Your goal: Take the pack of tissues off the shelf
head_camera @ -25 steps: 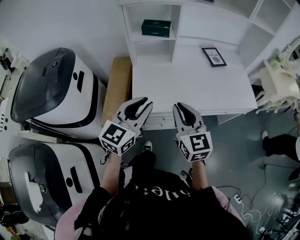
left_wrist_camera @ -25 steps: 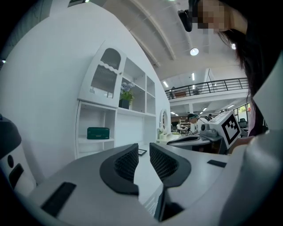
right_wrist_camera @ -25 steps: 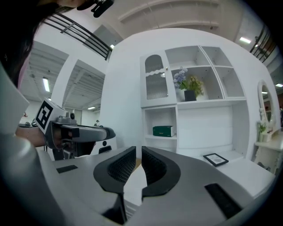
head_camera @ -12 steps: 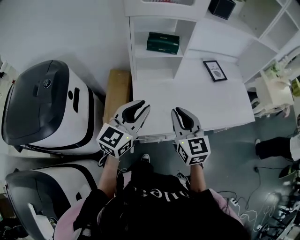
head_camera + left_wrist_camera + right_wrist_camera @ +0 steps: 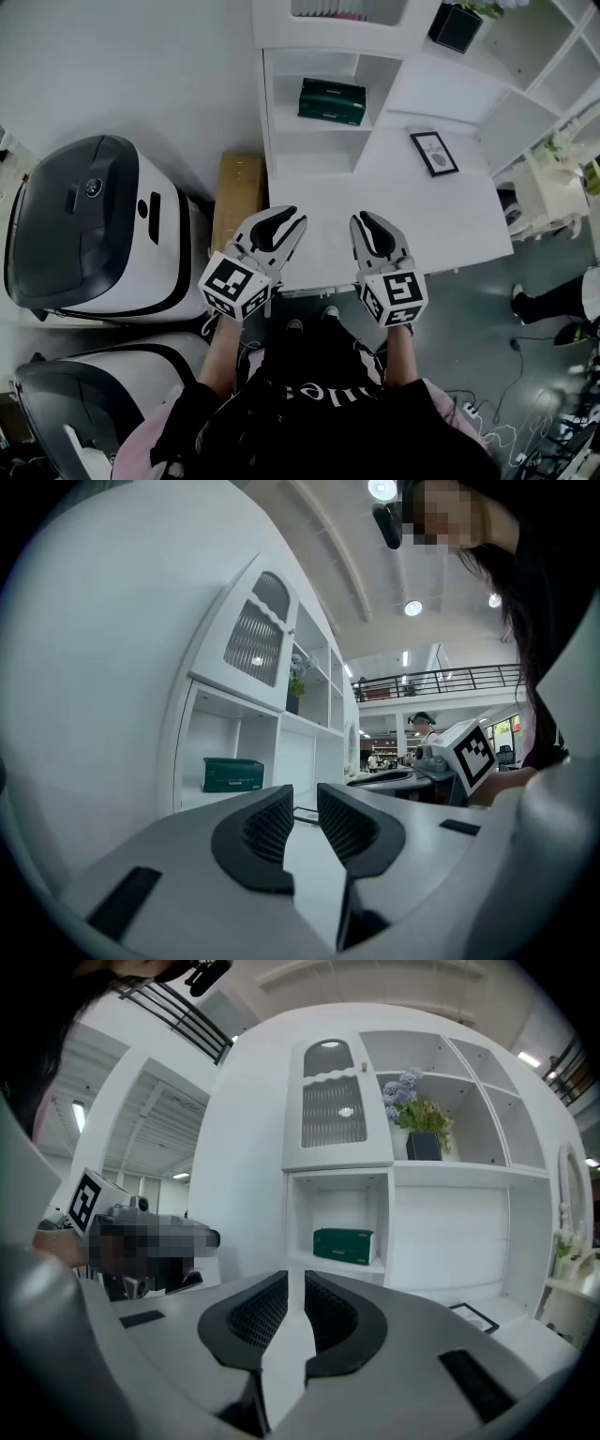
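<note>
The dark green pack of tissues (image 5: 332, 101) lies on the middle shelf of the white shelf unit (image 5: 281, 112) at the back of the desk. It also shows in the left gripper view (image 5: 232, 774) and the right gripper view (image 5: 343, 1245). My left gripper (image 5: 287, 217) and right gripper (image 5: 366, 223) hover side by side over the desk's front edge, well short of the pack. Both point toward the shelf. The left gripper (image 5: 305, 803) and the right gripper (image 5: 295, 1288) are each shut, with nothing between the pads.
A white desk (image 5: 422, 206) carries a small framed picture (image 5: 434, 153). Two white and grey machines (image 5: 94, 225) and a cardboard box (image 5: 237, 192) stand at the left. A potted plant (image 5: 455, 26) sits higher on the shelving. A white chair (image 5: 548, 183) and a person's leg (image 5: 553, 300) are at the right.
Both grippers have come forward from in front of the desk to over its front edge, nearer the shelf. Their jaws have stayed shut.
</note>
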Tool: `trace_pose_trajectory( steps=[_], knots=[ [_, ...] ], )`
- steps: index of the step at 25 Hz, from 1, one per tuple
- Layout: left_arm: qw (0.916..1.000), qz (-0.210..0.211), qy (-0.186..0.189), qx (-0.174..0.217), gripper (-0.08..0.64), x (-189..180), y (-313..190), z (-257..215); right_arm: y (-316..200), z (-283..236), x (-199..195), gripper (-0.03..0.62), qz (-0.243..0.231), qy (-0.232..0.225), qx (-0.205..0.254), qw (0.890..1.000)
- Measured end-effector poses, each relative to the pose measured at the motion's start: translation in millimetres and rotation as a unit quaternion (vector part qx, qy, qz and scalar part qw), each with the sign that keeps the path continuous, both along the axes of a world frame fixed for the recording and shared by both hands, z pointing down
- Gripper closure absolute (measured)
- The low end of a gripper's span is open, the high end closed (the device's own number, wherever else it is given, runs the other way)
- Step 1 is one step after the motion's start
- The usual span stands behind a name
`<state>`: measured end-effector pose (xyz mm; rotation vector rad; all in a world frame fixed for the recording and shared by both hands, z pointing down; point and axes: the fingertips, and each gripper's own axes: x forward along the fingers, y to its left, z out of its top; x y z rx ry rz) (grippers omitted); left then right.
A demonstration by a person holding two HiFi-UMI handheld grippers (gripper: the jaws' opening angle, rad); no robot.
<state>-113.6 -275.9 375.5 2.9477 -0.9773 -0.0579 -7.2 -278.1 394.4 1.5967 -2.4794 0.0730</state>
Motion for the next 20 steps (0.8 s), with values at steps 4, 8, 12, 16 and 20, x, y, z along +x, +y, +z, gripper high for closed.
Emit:
trace_pose_trajectory(
  steps=[4, 8, 12, 16, 20],
  knots=[
    [0.9999, -0.010, -0.003, 0.003, 0.471, 3, -14, -2, -26, -4, 8, 0.525, -0.006, -0.001, 0.007, 1.000],
    [0.9997, -0.023, -0.009, 0.002, 0.471, 8, -36, -1, -59, -7, 17, 0.525, -0.015, -0.003, 0.009, 1.000],
    [0.9992, -0.038, -0.011, -0.002, 0.472, 16, -61, -1, -94, -7, 27, 0.525, -0.027, 0.001, 0.006, 1.000],
    [0.9987, -0.048, -0.016, -0.006, 0.472, 27, -86, 0, -133, -6, 41, 0.525, -0.027, 0.001, 0.004, 1.000],
    [0.9979, -0.058, -0.025, -0.012, 0.472, 34, -106, 2, -171, -4, 53, 0.525, -0.021, -0.004, 0.003, 1.000]
  ],
)
